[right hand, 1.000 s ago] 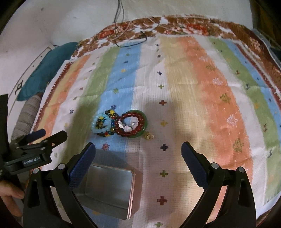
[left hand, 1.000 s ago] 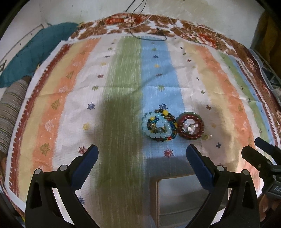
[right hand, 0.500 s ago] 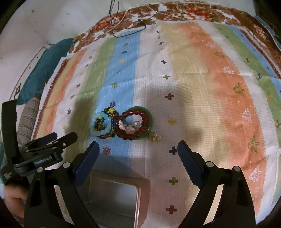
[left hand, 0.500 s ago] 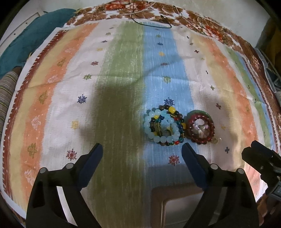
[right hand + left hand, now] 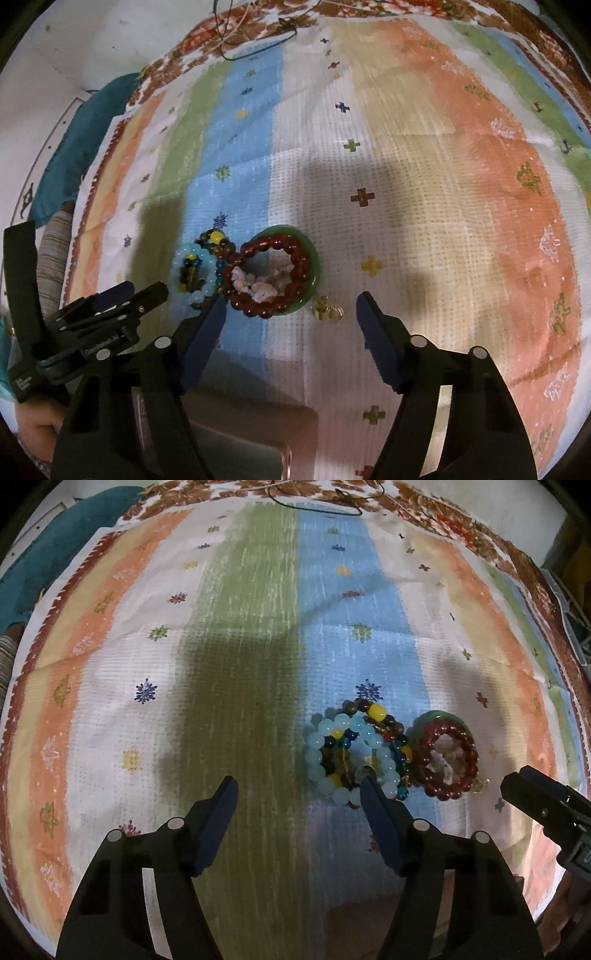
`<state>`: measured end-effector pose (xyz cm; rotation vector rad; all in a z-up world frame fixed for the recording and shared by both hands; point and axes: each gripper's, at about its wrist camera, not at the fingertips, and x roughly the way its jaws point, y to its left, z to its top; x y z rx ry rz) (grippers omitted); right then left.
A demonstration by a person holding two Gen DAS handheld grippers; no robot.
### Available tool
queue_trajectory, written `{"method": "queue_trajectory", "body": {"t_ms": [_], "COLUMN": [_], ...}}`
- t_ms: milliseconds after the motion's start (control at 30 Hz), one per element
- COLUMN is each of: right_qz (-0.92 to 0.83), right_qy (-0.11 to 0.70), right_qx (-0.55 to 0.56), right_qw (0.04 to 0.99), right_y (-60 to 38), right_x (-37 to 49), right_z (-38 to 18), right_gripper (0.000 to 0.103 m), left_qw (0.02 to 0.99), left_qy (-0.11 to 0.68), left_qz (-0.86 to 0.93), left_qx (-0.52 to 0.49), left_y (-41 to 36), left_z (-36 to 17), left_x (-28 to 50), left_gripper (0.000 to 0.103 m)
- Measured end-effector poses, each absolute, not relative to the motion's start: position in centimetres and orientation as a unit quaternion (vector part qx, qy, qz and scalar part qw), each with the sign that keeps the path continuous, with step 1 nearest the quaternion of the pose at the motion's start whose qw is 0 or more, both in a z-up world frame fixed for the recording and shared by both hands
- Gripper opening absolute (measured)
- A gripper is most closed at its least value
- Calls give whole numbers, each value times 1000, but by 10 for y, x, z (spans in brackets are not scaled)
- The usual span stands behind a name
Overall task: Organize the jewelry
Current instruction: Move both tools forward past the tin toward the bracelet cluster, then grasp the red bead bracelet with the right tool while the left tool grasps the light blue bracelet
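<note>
A pile of bead bracelets, pale blue and mixed colours [image 5: 354,753] [image 5: 195,269], lies on the striped cloth. Touching it on the right is a dark red bead bracelet [image 5: 445,753] [image 5: 269,275] stacked on a green bangle [image 5: 314,266], with pale pieces inside the ring. A small gold piece [image 5: 327,310] lies beside the bangle. My left gripper [image 5: 297,794] is open and empty, its right fingertip at the near edge of the bead pile. My right gripper [image 5: 290,314] is open and empty, just short of the red bracelet and bangle.
A metal tin [image 5: 240,443] sits at the near edge under my right gripper; its rim shows in the left wrist view [image 5: 362,915]. A black cord [image 5: 314,507] lies at the cloth's far edge. A teal cushion [image 5: 85,140] lies far left.
Both grippers have moved forward and down toward the jewelry, which now looks larger and closer. Both stay open. The jewelry has not moved.
</note>
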<state>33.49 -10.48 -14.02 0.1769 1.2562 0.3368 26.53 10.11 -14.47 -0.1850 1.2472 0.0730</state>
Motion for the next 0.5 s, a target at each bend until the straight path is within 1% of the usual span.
{"method": "queue_trajectory", "body": {"t_ms": [100,200,267,300,333,367,500], "right_qz": [157,156,156,155,155,154,151], "right_qy": [587,589,593,596,597,599,605], "right_qx": [79,77,74,72,71,69,70], "right_qw": [791,789,786,785,784,783,779], "right_y": [-102,-99,-97,-96,-95,-95,-93], "right_x": [341,345,347,348,349,350,354], "right_z": [-144,-148,-152,-154,-156,-158,-166], "right_gripper": [68,64,58,57,52,49,41], "left_qw": [804,802,800,799,798,797,795], "left_qy": [588,591,593,594,595,597,599], "left_qz": [31,29,29,30,31,33,34], "left_qx": [-82,-84,-86,-86,-85,-85,-85], "left_y": [99,99,100,100,100,101,101], "left_z": [-150,-155,-157,-158,-159,-161,-164], "left_x": [269,272,274,275,275,276,279], "left_gripper": [62,59,57,53,47,46,42]}}
